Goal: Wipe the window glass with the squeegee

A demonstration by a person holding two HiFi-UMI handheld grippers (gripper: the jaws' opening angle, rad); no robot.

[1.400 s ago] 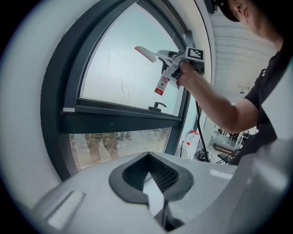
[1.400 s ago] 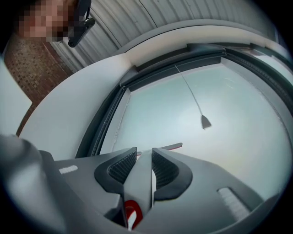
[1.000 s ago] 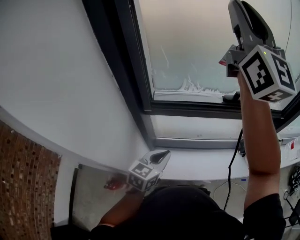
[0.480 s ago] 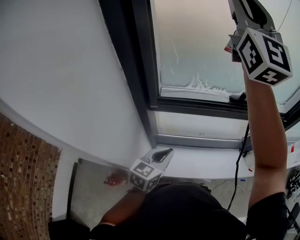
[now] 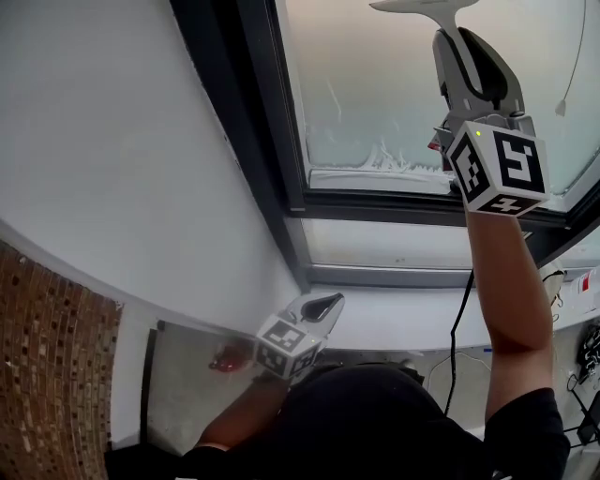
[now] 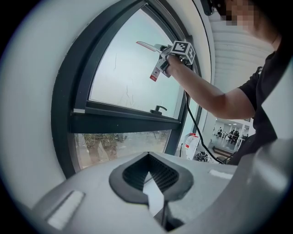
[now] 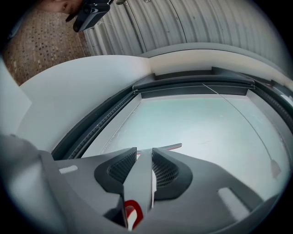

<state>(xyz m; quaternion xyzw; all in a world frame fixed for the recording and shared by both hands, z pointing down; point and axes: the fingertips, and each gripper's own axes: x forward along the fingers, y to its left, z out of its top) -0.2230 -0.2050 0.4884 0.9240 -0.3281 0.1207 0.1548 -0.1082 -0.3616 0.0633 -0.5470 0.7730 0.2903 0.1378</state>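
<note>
**Squeegee raised to the upper pane, left gripper idle at the sill**

Squeegee (image 5: 439, 21) work is carried by the right gripper (image 5: 457, 52) alone. Its jaws are clamped on the squeegee's grey handle, and the arm is stretched up so that the blade lies crosswise high on the window glass (image 5: 375, 84), right of the pane's middle. That looks like the top of a downward pull. A ragged line of white suds (image 5: 384, 164) along the pane's bottom edge suggests that the lower glass has not been cleared. The left gripper (image 5: 322, 307) hangs low and near, just above the white sill (image 5: 403, 319). Its jaws are pressed together with nothing between them. It seems to be parked there, out of the stroke's way.

The head view gives the layout: the dark window frame (image 5: 281, 141), both grippers well apart, and a black cord (image 5: 459, 328) trailing down past the sill. It cannot show the grip itself. The right gripper view does, with the handle sandwiched between the two ribbed pads and the blade's tip peeking out beyond them. Whether the blade actually touches the glass I cannot tell. The left gripper view looks up from below. It adds a red-and-white tag (image 6: 154, 74) dangling from the right gripper, the window handle (image 6: 159, 109) on the crossbar, and a clear lower pane (image 6: 119, 141).
</note>
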